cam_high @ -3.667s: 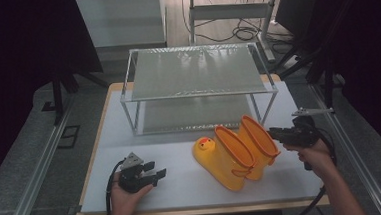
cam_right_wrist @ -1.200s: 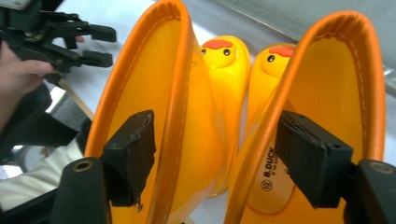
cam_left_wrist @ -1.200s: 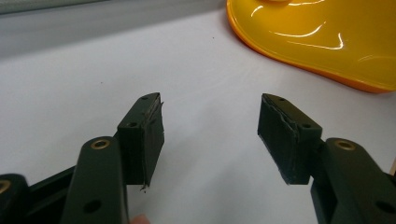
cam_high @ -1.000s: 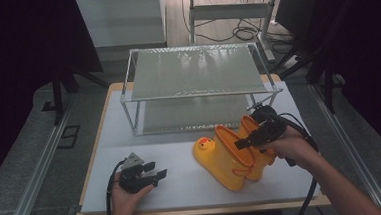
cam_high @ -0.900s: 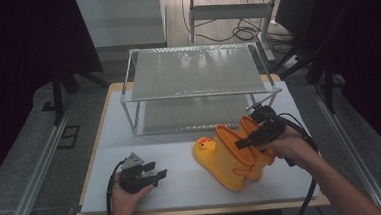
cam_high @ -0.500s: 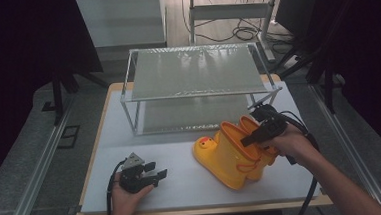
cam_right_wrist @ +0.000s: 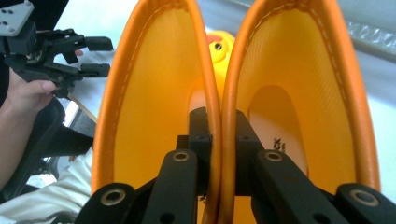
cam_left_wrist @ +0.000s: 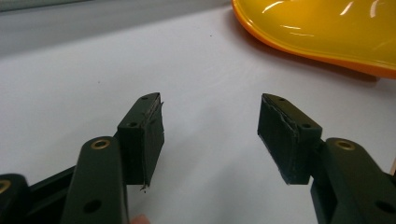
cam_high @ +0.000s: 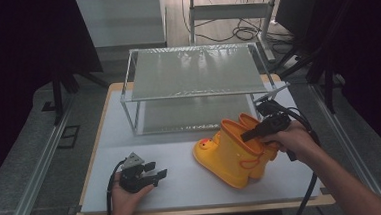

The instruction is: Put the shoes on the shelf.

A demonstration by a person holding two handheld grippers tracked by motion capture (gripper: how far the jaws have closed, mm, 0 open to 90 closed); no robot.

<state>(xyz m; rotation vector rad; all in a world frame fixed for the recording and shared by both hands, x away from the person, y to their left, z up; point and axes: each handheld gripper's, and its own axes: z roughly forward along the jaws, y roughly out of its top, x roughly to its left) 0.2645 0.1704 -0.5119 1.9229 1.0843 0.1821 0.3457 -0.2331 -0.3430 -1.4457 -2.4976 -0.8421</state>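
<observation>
Yellow boots (cam_right_wrist: 219, 93) pinched by right hand-held gripper (cam_right_wrist: 219, 140).

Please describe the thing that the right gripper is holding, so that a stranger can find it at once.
Start at the metal shelf rack at the back of the white table. Just in front of its right end stand the yellow rubber boots, pinched together at their tops by the right gripper. A duck face on the toe and orange rims mark them out.

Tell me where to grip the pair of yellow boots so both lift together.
Grip the two inner shaft walls where the boots touch, coming from above into the openings. The boots stand upright side by side with tops open, so one jaw fits inside each. The right gripper is already shut on those rims that way; the left gripper rests open.
</observation>
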